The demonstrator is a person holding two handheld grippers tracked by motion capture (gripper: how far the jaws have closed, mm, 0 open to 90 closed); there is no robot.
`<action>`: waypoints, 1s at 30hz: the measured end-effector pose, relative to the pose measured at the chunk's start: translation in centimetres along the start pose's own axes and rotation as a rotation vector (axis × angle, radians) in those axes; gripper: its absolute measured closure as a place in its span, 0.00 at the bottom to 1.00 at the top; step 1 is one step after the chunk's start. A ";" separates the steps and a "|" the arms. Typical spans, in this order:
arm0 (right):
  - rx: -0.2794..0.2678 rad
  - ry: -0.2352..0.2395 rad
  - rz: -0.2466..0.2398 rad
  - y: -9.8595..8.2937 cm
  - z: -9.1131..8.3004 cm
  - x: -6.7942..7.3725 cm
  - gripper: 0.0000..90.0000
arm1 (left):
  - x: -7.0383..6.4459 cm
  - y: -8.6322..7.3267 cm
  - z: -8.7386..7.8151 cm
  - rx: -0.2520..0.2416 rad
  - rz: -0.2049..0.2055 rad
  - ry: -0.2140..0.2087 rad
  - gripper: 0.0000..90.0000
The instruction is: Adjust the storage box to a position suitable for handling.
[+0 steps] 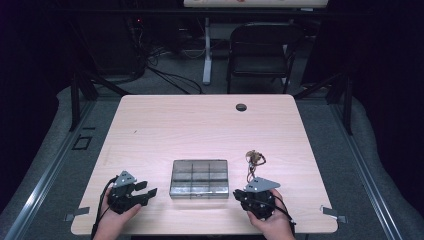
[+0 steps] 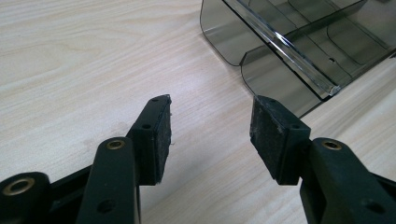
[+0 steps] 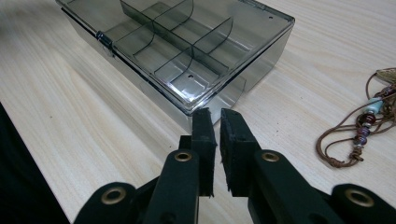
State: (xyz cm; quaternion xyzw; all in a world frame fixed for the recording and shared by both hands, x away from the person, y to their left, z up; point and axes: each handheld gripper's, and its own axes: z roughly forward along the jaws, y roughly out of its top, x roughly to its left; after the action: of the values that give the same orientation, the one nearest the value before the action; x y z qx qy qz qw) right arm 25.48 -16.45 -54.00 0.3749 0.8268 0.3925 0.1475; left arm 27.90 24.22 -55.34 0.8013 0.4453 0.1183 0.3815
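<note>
Your right tongs point(image 3: 215, 140), low in frame, nearly closed and empty; left tongs point(image 2: 210, 135) wide, empty. Careless closing may push the smoky clear plastic divided box point(image 1: 199, 178) into the brown beaded cord necklace point(image 3: 359, 126).

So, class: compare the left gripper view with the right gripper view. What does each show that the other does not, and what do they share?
Left gripper view alone: the left gripper with its jaws spread wide over bare wood, and one rounded corner of the box seen from low down.

Right gripper view alone: the right gripper with its jaws nearly together and nothing between them, the beaded cord necklace lying on the table, and the dividers inside the box.

Both: the smoky clear compartment box, lid closed, and the light wooden table.
</note>
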 end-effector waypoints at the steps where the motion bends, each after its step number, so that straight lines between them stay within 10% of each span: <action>1: 0.000 0.000 0.000 0.0 0.0 0.0 0.95 | 0.0 0.0 -0.1 0.002 0.006 -0.001 0.54; 30: 0.043 0.054 -0.016 0.0 1.5 0.4 1.00 | -0.7 0.0 0.0 -0.003 0.027 -0.009 0.55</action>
State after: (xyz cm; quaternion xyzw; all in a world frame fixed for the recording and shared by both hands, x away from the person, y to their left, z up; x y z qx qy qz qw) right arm 26.03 -15.27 -54.96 0.3605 0.8417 0.3834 0.1205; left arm 27.49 23.61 -55.28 0.8073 0.4327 0.1206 0.3829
